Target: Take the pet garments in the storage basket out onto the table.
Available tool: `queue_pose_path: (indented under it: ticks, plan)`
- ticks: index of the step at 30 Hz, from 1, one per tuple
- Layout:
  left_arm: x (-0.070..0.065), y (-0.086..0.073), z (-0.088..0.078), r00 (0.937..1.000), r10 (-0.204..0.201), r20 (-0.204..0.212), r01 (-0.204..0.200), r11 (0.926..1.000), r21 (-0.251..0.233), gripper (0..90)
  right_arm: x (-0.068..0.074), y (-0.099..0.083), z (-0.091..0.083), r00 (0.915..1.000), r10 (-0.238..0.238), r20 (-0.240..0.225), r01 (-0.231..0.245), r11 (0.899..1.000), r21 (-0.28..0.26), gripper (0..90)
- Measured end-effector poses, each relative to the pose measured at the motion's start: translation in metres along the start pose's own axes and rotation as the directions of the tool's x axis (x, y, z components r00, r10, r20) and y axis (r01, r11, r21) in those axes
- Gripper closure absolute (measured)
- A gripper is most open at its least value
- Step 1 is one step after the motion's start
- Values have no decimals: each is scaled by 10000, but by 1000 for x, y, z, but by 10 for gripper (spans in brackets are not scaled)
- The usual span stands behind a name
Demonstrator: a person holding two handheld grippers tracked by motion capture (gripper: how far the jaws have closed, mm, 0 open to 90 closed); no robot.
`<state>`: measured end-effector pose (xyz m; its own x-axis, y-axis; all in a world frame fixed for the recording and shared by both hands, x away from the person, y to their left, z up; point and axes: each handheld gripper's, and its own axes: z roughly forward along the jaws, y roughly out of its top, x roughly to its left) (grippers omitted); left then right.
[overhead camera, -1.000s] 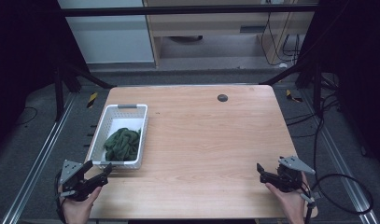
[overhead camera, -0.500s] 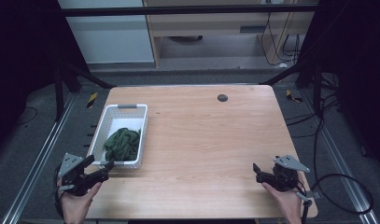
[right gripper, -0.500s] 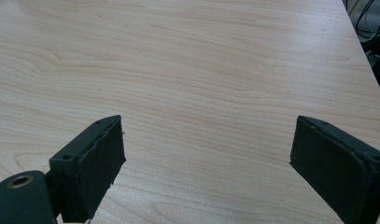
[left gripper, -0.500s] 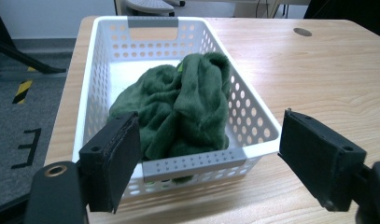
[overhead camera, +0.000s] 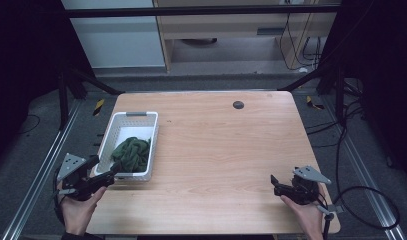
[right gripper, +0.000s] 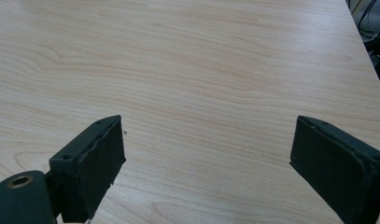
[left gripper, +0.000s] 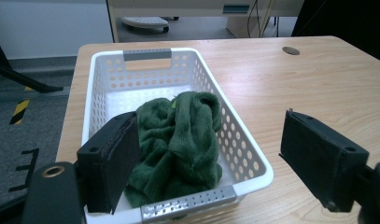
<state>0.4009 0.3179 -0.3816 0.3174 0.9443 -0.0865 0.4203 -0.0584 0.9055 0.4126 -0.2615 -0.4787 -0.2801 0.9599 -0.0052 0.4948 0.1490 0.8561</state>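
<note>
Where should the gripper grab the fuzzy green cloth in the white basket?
Probably best on the raised fold at the top of the green cloth, coming down from above. The basket walls fence it in all round, so a side approach is blocked, and that bunched hump gives the open left gripper something thick to pinch. It sits at the basket's near end.

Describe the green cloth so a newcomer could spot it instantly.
Start at the wooden table and go to its left edge, where a white perforated basket sits. The green cloth lies crumpled in the basket's near end, just ahead of the left gripper. It is the one soft, dark, fuzzy thing there.
</note>
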Motion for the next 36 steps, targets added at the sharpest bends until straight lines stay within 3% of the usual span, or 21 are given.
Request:
queue_pose_path:
  ticks: [20,36]
  plan:
    - [4,22,25,10000,78,53,-80,9996,265,187,2,1,1,10000,-73,-7,73,10000,-26,98]
    - [-5,40,55,9978,665,35,-666,9936,917,181,3,2,3,10000,-85,-32,85,10000,30,98]
